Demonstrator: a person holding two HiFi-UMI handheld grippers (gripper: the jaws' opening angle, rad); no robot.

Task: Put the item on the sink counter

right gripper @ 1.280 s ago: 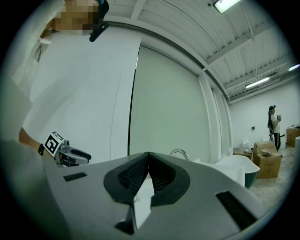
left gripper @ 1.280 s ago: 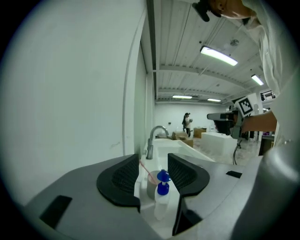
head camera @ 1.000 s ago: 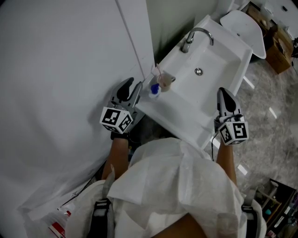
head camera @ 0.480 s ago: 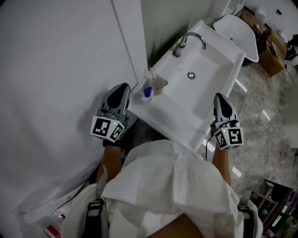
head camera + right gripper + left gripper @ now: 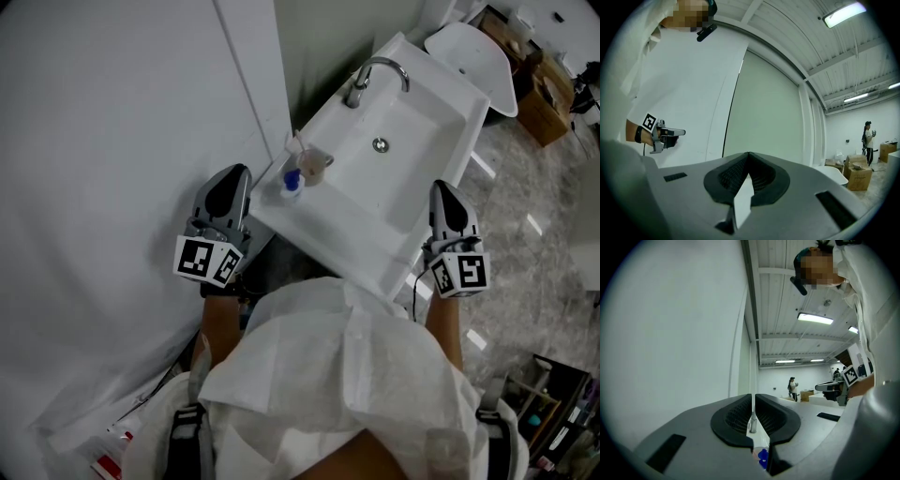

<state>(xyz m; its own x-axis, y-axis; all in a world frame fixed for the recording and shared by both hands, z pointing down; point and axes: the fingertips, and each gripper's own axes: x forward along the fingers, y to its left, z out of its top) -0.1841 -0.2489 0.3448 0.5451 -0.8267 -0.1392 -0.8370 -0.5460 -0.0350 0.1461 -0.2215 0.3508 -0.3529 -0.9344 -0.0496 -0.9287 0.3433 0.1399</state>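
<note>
The small blue-capped bottle (image 5: 291, 185) stands on the left edge of the white sink worktop (image 5: 323, 223), just beside a clear cup (image 5: 314, 165), so the placing looks done. The left tongs (image 5: 236, 174), just off that edge, and the right tongs (image 5: 443, 190), at the sink's other side, are both closed tight with nothing between them. I'd back the left one off level, clear of bottle and cup.

A white rectangular ceramic sink (image 5: 361, 239) stands beside a large white wall panel (image 5: 112, 141) on its left. A curved metal tap (image 5: 366, 80) sits at the far rim, and a round metal drain (image 5: 380, 145) lies in the basin. On the near-left counter corner stands a small blue-capped bottle (image 5: 292, 184). Just beside it, toward the tap, is what may be a cup (image 5: 314, 165). Behind the sink are a white round seat (image 5: 473, 52) and brown cardboard boxes (image 5: 542, 98).
</note>
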